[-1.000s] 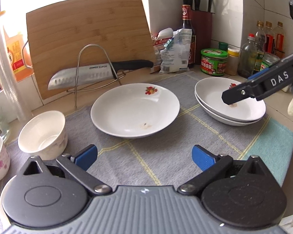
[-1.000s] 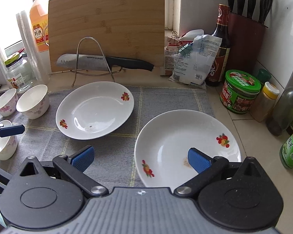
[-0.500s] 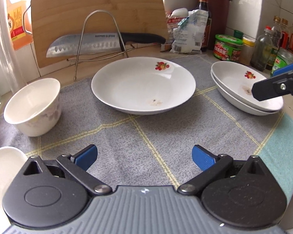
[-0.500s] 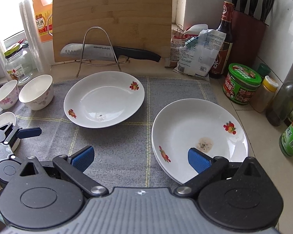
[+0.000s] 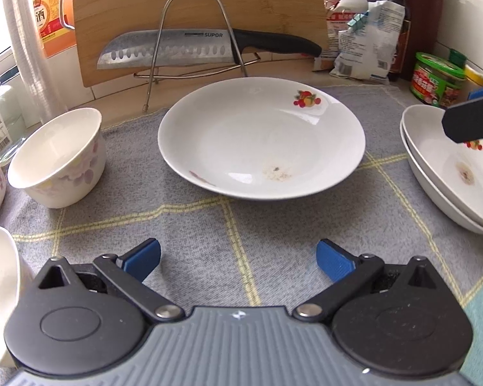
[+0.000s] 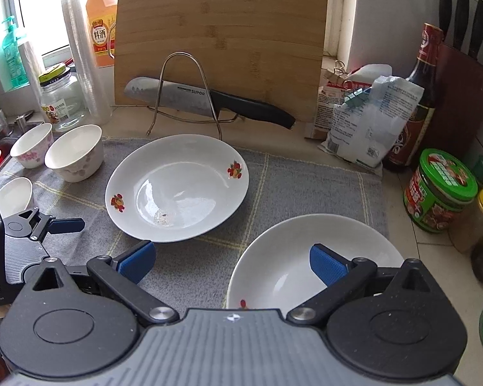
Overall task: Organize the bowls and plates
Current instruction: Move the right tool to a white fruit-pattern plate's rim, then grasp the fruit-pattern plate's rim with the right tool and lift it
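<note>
Left hand-held gripper (image 5: pixel 238 259) moved closer, plate (image 5: pixel 260 136) just ahead, jaws apart

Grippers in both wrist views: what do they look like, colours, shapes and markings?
Both match. The left gripper has black linkage arms on silver pivot pins, two round black housings, blue ribbed finger pads and a grey ridged body with a small white emblem. The right gripper is built the same. From the right wrist view, the left unit's black side block carries white "DAS" lettering.
</note>
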A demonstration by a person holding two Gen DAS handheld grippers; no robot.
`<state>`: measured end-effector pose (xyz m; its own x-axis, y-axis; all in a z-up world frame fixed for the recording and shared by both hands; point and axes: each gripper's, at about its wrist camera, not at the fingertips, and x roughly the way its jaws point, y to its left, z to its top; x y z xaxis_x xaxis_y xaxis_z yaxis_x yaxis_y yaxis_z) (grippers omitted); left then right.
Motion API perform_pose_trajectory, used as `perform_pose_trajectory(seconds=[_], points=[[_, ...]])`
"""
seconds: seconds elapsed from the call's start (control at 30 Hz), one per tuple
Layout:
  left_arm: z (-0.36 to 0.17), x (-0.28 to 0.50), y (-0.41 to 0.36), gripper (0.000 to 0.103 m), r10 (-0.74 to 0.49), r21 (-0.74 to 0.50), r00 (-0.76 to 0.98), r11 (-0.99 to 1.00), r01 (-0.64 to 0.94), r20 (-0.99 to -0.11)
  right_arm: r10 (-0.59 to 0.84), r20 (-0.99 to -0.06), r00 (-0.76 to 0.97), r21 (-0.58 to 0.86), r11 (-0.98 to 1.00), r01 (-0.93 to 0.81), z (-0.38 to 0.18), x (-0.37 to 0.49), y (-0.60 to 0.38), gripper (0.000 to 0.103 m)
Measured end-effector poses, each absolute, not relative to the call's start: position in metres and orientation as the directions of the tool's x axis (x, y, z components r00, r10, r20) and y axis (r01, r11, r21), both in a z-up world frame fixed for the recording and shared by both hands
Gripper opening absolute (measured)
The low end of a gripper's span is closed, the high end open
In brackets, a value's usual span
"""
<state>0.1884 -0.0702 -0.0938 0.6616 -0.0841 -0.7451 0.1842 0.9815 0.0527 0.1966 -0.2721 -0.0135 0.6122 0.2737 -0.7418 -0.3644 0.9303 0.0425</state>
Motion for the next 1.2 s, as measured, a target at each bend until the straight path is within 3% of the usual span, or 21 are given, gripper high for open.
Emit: perform_pose_trajectory(seconds=[0.4, 1.2], points=[[-0.098, 0.200, -0.085, 0.102, -0.062, 0.020, 0.663, 0.993, 0.115, -0.746, 0.352, -0.753, 0.555, 0.050, 0.873, -0.485, -0.016, 0.232, -0.275, 0.103], [-0.099, 0.219, -0.084, 0.103, -0.083, 0.004, 0.692, 0.992, 0.123, -0.717, 0.326, -0.878, 0.351, 0.089, 0.831, -0.549, -0.053, 0.320, -0.233, 0.103]])
